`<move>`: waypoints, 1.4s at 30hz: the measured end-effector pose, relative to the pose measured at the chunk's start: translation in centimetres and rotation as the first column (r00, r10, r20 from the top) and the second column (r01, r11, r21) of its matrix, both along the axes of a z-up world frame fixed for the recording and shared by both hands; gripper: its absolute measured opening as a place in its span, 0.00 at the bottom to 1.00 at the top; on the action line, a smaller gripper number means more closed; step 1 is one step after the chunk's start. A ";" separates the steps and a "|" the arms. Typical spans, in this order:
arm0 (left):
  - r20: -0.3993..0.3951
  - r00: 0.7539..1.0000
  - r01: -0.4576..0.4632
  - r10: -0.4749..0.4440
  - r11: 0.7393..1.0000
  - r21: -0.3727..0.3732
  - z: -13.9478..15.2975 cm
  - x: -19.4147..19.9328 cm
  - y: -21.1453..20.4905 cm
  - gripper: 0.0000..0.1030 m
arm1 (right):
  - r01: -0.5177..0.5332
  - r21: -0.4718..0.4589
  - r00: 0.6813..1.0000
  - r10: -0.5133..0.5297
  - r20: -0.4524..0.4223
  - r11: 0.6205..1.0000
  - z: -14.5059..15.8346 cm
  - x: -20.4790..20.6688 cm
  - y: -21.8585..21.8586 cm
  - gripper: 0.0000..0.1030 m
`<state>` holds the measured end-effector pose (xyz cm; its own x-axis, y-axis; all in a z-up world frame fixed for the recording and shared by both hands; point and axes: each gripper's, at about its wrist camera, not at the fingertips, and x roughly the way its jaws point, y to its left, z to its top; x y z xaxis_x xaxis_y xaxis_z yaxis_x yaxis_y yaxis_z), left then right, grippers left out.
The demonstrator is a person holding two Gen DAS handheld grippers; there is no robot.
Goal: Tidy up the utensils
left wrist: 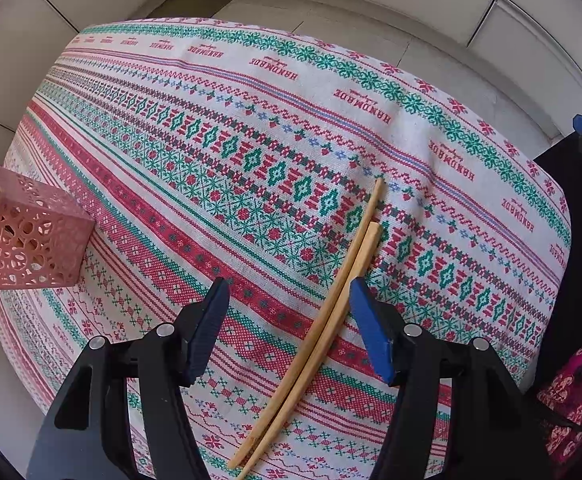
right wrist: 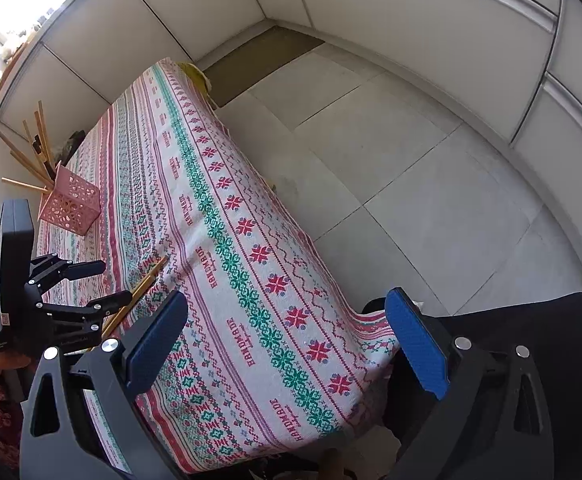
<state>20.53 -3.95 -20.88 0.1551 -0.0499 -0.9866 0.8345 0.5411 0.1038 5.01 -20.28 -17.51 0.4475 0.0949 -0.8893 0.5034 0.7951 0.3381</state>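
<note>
Two wooden chopsticks [left wrist: 331, 316] lie side by side on the patterned tablecloth [left wrist: 251, 160]. My left gripper [left wrist: 289, 304] is open just above them, the sticks running between its blue pads near the right one. A pink perforated holder [left wrist: 35, 236] with several wooden sticks in it stands at the table's left edge; it also shows in the right wrist view [right wrist: 71, 202]. My right gripper [right wrist: 287, 340] is open and empty, held over the table's right side. The right wrist view shows the left gripper [right wrist: 99, 284] over the chopsticks [right wrist: 143, 288].
The table's far and right edges drop to a grey tiled floor [right wrist: 411, 160] bounded by white panelled walls. A black chair or cloth [left wrist: 579, 240] sits beside the table's right end. Red patterned fabric [left wrist: 579, 396] is at the lower right.
</note>
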 end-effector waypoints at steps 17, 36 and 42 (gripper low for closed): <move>-0.024 0.999 -0.025 0.024 0.999 -0.043 0.2 1.6 -2.0 0.48 | 0.021 -0.003 1.000 -0.021 -0.001 1.000 0.2 -0.1 -0.8 0.93; -0.044 0.999 -0.006 0.003 0.998 -0.056 -0.3 2.4 -0.4 0.38 | 0.012 0.000 1.000 -0.012 -0.017 1.000 0.0 0.2 -0.5 0.93; -0.022 1.000 0.020 -0.020 1.000 -0.014 -1.7 1.9 -0.2 0.43 | 0.013 0.002 1.000 -0.013 -0.026 1.000 -0.1 0.3 -0.4 0.93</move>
